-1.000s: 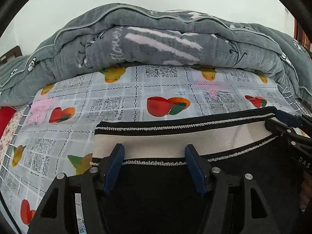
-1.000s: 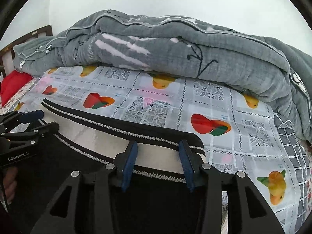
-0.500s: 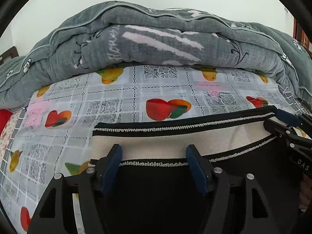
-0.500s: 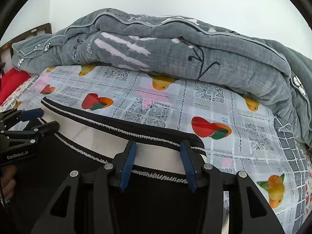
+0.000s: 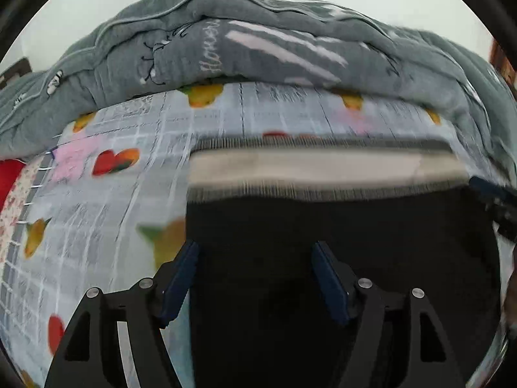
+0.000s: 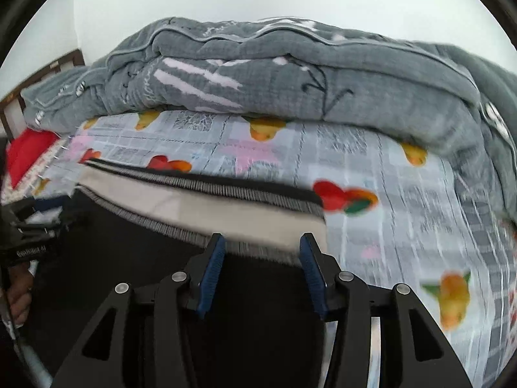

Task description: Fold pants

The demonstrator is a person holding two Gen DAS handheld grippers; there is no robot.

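Your black pants (image 5: 339, 242) are lying flat on the fruit-print bedsheet (image 5: 106, 213), with the cream-and-black striped waistband (image 5: 323, 168) at the far end, nearest the rumpled grey comforter (image 5: 258, 51). Your left gripper (image 5: 255, 258) has its fingers spread apart over the black fabric near the left edge, clamping nothing. Your right gripper (image 6: 261, 249) is spread too, at the waistband's right corner.

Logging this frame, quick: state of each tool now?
Left tool: open, over the black pants, holding nothing.
Right tool: open, at the waistband.
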